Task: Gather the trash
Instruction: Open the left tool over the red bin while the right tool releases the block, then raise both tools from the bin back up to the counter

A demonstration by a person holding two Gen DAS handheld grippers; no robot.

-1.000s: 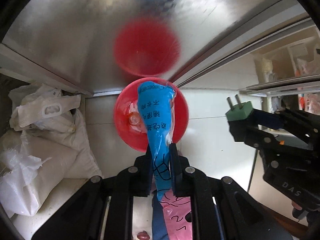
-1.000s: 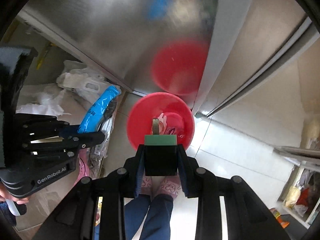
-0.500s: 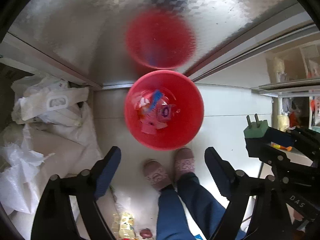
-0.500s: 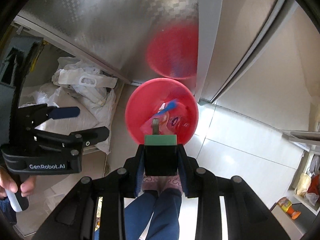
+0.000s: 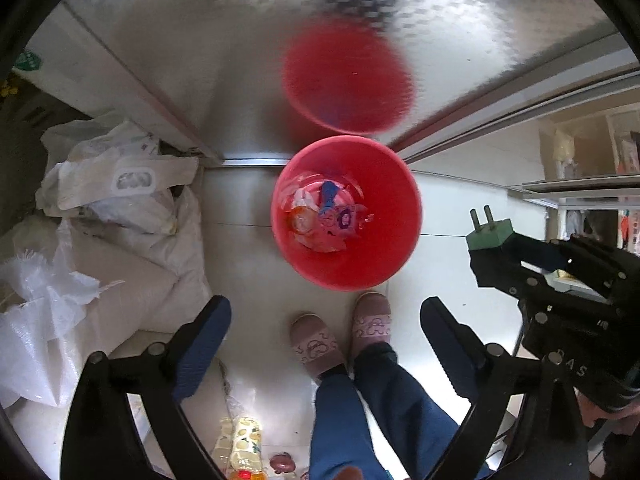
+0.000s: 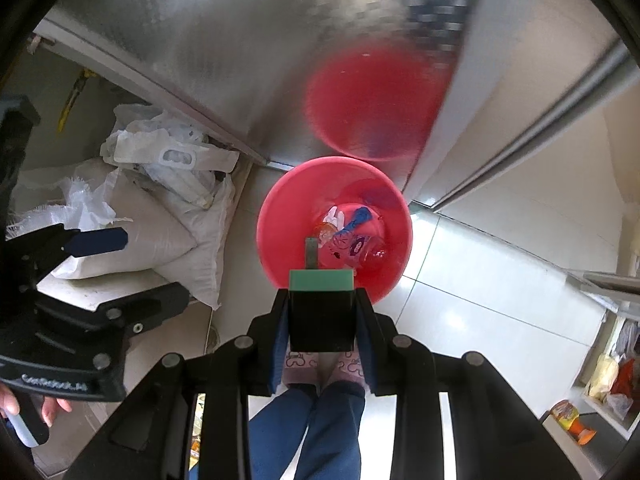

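Red bin (image 5: 396, 264) of wrappers below left gripper (image 5: 326, 332), fingers opening, empty; right gripper (image 6: 322, 320) fingers clamping plug adapter (image 6: 322, 316).

floor (image 5: 460, 216): pale tile | on it: red bin (image 5: 346, 264), white sacks (image 5: 132, 264), slippered feet (image 5: 316, 346)

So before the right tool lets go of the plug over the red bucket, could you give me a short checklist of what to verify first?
1. Plug firmly held by right tool: ok, the pads press on both its sides.
2. Plug above the red bucket: cannot tell; the right wrist view lines it up with the near rim, the left wrist view shows it off to one side.
3. Left tool empty: ok, jaws opening, nothing between them.
4. Blue wrapper inside the bucket: ok, lying among the other trash.
5. Slippers clear of the drop: cannot tell, they stand right beside the bucket.
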